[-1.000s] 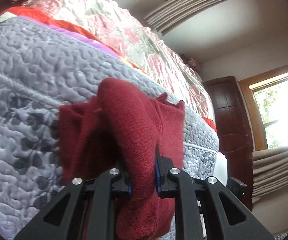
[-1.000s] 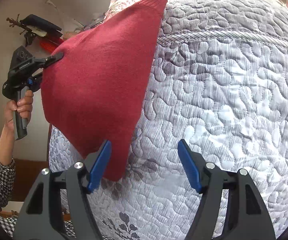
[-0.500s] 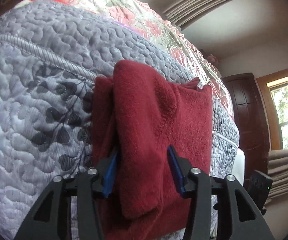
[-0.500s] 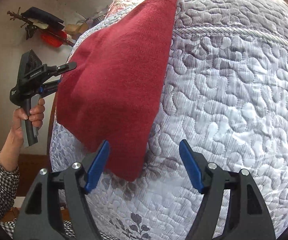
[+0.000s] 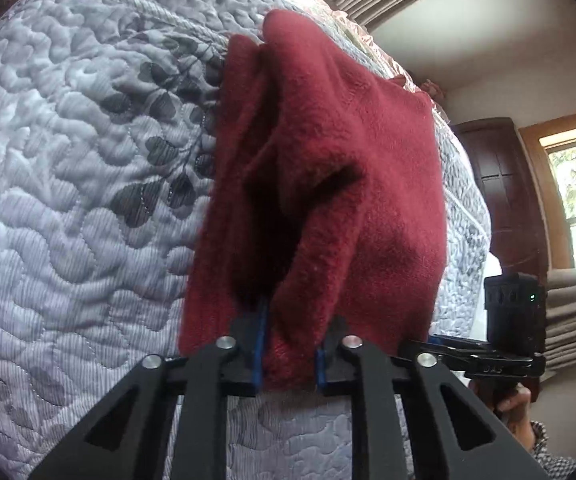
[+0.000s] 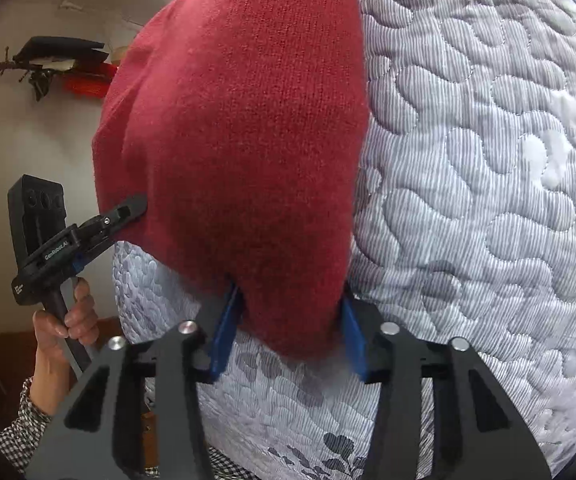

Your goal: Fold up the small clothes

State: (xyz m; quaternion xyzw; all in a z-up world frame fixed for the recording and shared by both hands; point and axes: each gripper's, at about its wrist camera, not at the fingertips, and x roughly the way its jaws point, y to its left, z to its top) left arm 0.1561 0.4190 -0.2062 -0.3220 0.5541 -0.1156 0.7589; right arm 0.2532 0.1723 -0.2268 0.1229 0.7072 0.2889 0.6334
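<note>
Where my left gripper meets the cloth, its blue pads are pressed together on a thick fold of the red knit garment. The right gripper has its jaws spread wide, and the garment's narrow lower end hangs between the pads. I cannot tell whether either pad presses on it.

From the right wrist camera I see the left tool at 9 o'clock, its tip on the garment's side edge. "GenRobot.AI" is printed in white along its body, and a hand with a checked sleeve holds the grip. In the left view the other tool's lettering is too small to read, though a green light shows on it.

The garment lies draped on the grey quilt. Its long axis runs from 12 o'clock down to 6 o'clock, tapering towards my right jaws. Bare quilt stretches from 1 to 5 o'clock in the right view and from 7 to 11 o'clock in the left. The quilt's edge falls away near 7 o'clock on the right camera. A dark wooden door stands at 3 o'clock in the left view.
</note>
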